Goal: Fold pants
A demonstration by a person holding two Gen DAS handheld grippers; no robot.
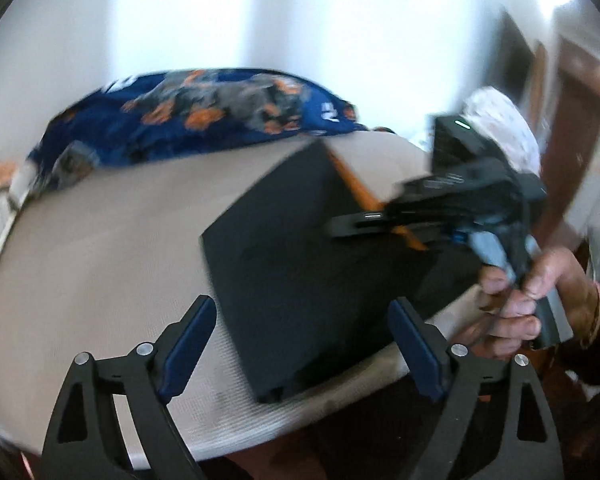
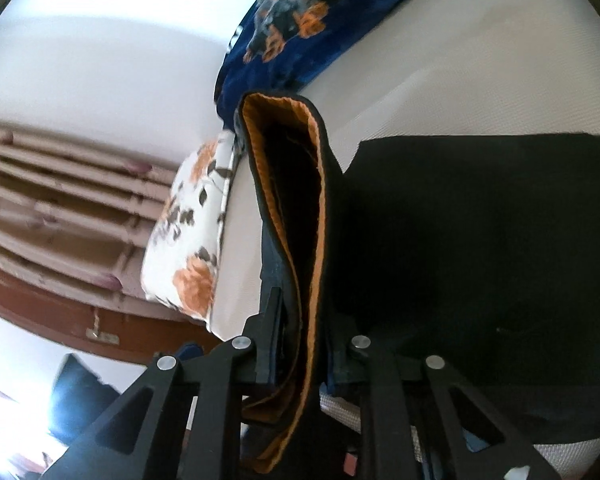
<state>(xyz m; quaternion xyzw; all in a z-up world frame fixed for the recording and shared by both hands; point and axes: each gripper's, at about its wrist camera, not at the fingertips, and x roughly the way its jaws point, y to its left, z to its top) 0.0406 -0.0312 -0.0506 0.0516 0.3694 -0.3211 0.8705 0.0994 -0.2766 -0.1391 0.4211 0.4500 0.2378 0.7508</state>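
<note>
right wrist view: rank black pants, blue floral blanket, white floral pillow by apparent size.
1. black pants: largest, but nearest the lens, with the right claw shut on their orange-lined band.
2. blue floral blanket and white floral pillow: look alike in area; the blanket is cut off by the frame, so unranked.

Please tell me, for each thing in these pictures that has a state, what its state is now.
pants: mostly folded flat on the mattress, one orange-lined edge lifted.
left gripper: open, holding nothing, above the near edge of the pants.
right gripper: shut on the orange-lined edge.
blue floral blanket: crumpled at the far side.
floral pillow: lying at the mattress edge.
</note>
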